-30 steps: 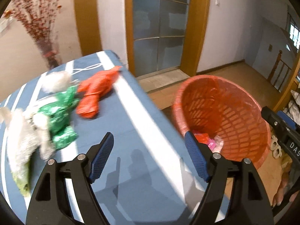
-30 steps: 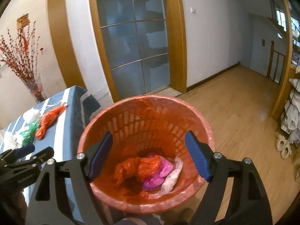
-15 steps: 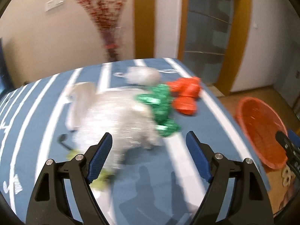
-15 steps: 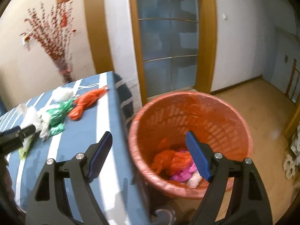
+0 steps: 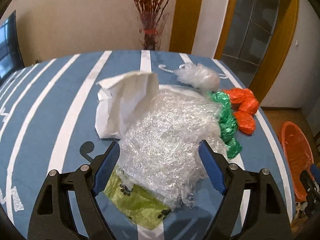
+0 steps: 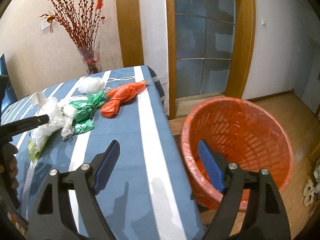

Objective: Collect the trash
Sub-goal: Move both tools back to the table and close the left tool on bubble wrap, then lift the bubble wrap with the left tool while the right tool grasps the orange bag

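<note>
A: Left gripper (image 5: 160,168) status?
B: Jaws spread wide, clamping nothing. The crinkled clear plastic wrap (image 5: 166,138) fills the gap between the blue pads at centre frame; I can't tell whether the pads touch it.
A: Other trash?
B: All on the blue striped tablecloth (image 5: 60,108). White paper (image 5: 124,102) upper left of the wrap, green bag (image 5: 227,120) to its right, orange bag (image 5: 244,108) further right, white plastic ball (image 5: 200,77) above. Yellow-green sheet (image 5: 138,204) under the wrap, lower centre.
A: Right gripper (image 6: 160,166)?
B: Also wide apart, empty, straddling the table edge.
A: Bin?
B: Orange basket (image 6: 250,132) on the floor, right of frame, just beside the table.
</note>
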